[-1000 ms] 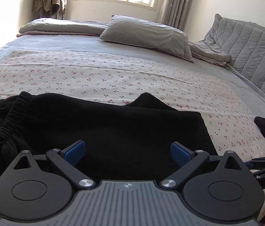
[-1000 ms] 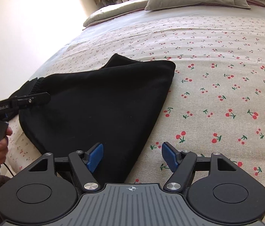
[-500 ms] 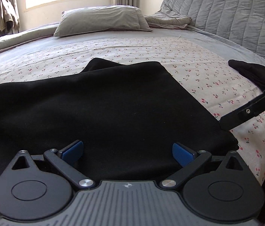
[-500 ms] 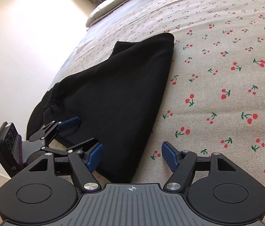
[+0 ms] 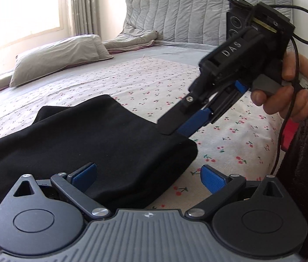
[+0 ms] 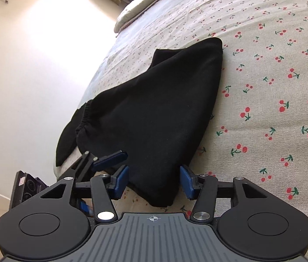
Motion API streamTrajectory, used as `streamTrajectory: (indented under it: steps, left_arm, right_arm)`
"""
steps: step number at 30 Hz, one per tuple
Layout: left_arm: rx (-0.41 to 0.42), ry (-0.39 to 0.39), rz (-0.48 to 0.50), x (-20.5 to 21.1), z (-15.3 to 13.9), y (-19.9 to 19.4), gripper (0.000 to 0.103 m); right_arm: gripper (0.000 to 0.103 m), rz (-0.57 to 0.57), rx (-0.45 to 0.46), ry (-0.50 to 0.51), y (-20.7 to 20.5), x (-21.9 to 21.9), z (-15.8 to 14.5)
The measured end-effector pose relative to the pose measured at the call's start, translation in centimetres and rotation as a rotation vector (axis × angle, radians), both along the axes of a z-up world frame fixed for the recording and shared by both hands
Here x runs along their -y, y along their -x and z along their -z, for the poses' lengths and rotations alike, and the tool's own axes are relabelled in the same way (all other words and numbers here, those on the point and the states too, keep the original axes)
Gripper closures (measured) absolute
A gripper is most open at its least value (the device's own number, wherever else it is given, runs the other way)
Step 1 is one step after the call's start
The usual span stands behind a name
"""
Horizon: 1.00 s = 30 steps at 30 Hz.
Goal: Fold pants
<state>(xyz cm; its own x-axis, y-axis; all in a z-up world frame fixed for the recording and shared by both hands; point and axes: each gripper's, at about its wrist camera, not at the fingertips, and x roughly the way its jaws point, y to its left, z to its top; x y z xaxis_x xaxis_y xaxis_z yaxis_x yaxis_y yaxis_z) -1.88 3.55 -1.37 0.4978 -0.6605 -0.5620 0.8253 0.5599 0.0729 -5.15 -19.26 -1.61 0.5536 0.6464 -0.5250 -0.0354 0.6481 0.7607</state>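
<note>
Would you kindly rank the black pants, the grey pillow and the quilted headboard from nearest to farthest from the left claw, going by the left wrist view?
1. Black pants: between the left claw's open fingers, low in view.
2. Grey pillow: upper left, across the bed.
3. Quilted headboard: top, behind everything.

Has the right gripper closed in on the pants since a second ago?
Yes. Its jaws are closing: the right gripper now straddles the near corner of the black pants, where before one blue pad sat over the cherry-print sheet.
</note>
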Motion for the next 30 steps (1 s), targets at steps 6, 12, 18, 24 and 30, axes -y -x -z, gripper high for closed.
streamTrajectory:
  steps: [6,12,18,24,30]
  left_arm:
    - [0.088,-0.046,-0.014,3.2,0.7,0.3,0.005]
    - [0.059,-0.132,-0.105,5.3,2.0,-0.8,0.030]
    - [0.056,-0.124,-0.135,4.8,2.1,-0.6,0.042]
    - [0.071,-0.110,-0.220,4.3,1.8,0.0,0.072]
    - [0.066,-0.062,-0.302,4.0,1.3,0.8,0.087]
  right_arm:
    - [0.053,0.006,0.026,-0.030,-0.4,0.2,-0.8]
    - [0.050,0.080,0.036,0.052,-1.1,1.4,-0.4]
    - [0.051,0.123,-0.002,0.133,-5.1,2.2,2.3]
    - [0.063,0.175,0.068,0.164,-9.2,2.2,2.8]
    - [0.086,0.281,0.047,0.090,-11.2,3.2,3.5]
